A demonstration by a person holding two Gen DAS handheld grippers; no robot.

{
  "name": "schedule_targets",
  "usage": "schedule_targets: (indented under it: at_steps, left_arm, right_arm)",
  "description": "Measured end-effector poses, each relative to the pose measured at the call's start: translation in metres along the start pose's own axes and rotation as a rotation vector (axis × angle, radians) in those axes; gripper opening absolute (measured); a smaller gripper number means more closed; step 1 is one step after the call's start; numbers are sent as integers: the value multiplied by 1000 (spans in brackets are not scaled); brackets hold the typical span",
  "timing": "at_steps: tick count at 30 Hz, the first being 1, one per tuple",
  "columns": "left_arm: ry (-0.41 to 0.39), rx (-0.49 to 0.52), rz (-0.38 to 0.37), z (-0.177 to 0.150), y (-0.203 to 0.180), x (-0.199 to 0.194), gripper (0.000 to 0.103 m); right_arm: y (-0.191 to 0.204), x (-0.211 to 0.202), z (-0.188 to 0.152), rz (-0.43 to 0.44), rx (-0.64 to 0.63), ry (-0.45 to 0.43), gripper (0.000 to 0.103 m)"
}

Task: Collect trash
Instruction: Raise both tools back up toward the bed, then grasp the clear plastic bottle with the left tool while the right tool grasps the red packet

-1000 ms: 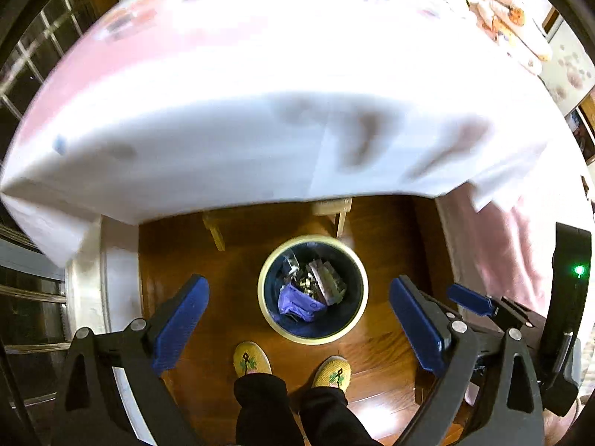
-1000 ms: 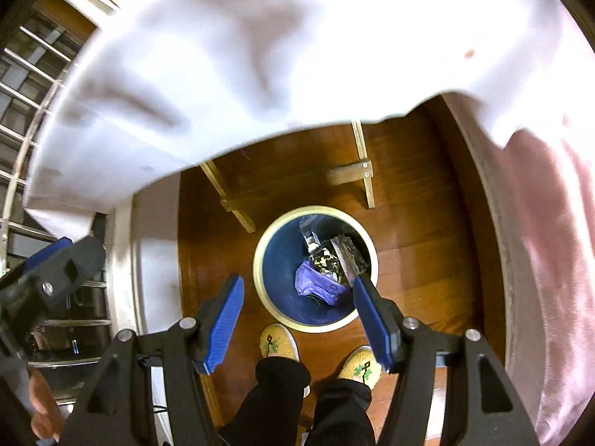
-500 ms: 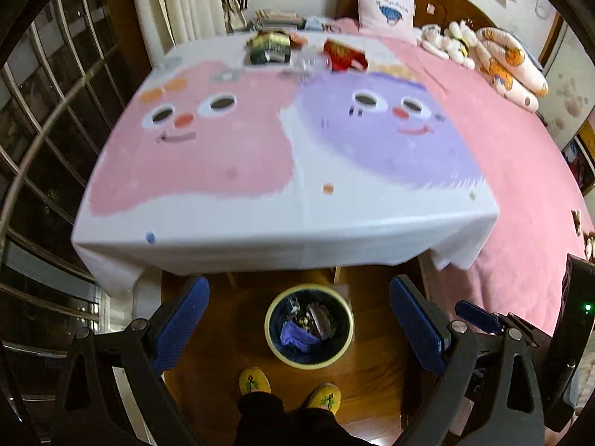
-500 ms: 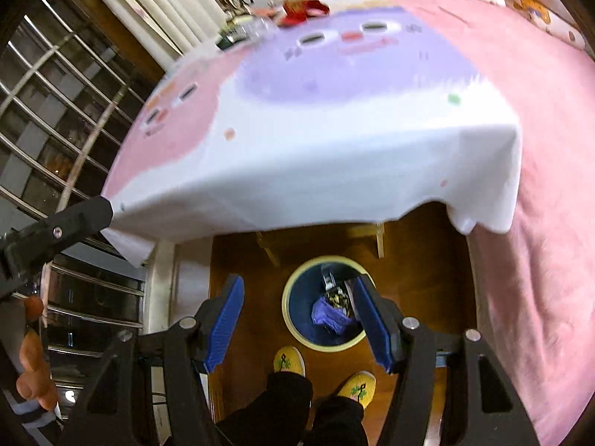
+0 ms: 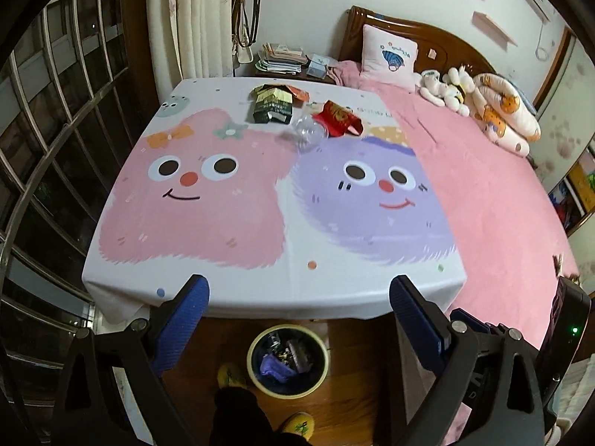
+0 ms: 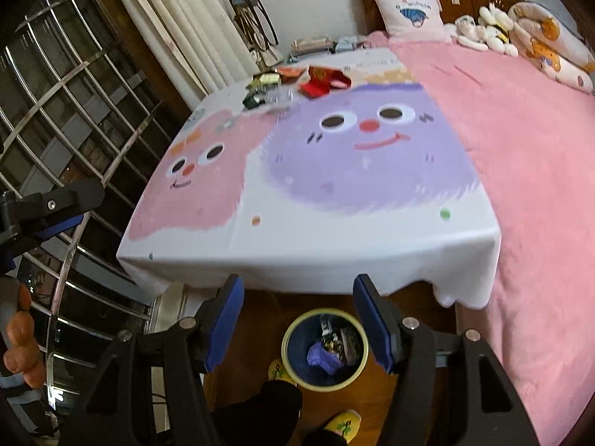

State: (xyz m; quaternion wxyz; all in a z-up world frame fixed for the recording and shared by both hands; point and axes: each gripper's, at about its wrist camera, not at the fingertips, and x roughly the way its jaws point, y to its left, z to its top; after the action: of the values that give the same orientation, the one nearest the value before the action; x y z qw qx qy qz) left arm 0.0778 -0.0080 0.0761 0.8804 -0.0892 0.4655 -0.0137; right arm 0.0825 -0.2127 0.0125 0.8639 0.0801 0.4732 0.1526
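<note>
Both grippers hang above the near edge of a table (image 5: 260, 297) spread with a cloth (image 5: 282, 200) that shows 2 cartoon faces, 1 pink and 1 purple. The left gripper (image 5: 297, 316) has its blue-padded jaws wide apart with nothing between them. The right gripper (image 6: 297, 319) has its jaws parted too, a little narrower, and they hold nothing.

The trash lies at the far end of the table, close together: a dark green pack (image 5: 273, 107), a red wrapper (image 5: 336, 119) to its right, and between and in front of them a clear plastic thing (image 5: 306, 133), perhaps a crumpled cup, though the view is too soft to be sure. A small orange-red scrap (image 5: 299, 93) sits just behind the pack.

On the wooden floor below the near edge stands a round bin (image 5: 288, 360) with a pale yellow rim and dark blue inside. It already holds a purple wad and some mixed scraps. In the right view the bin (image 6: 325, 349) shows between the 2 jaws, well below them.

The person's dark trouser legs and 2 yellow slippers (image 5: 297, 423) are just in front of the bin. A bed (image 5: 483, 186) with a pink cover lies along the table's right side, with a pillow and soft toys at its head.
</note>
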Motion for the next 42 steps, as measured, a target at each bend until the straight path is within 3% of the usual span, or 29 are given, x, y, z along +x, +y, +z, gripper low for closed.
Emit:
schedule_targets:
  at_steps: [6, 13, 19, 24, 30, 34, 37, 42]
  left_arm:
    - [-12, -3, -31, 39, 5, 21, 97]
    - [1, 35, -71, 115, 15, 72, 97]
    - [59, 72, -91, 194, 24, 143, 93]
    - [179, 95, -117, 248, 30, 222, 83]
    - [356, 90, -156, 272, 33, 309, 77]
    - [443, 100, -183, 273, 31, 346, 76]
    - [494, 107, -208, 271, 28, 369, 76]
    - [559, 104, -255, 267, 22, 394, 76]
  right_arm:
    - [-1, 8, 37, -35, -11, -46, 61]
    - [-5, 38, 103, -112, 21, -87, 61]
    - [-11, 82, 167, -167, 85, -106, 61]
    - [-12, 124, 212, -208, 98, -110, 61]
    - [-16, 173, 262, -230, 70, -79, 61]
    - [-21, 200, 287, -234, 38, -43, 62]
    - [-23, 220, 302, -231, 8, -17, 80]
    - [-28, 256, 320, -240, -51, 42, 82]
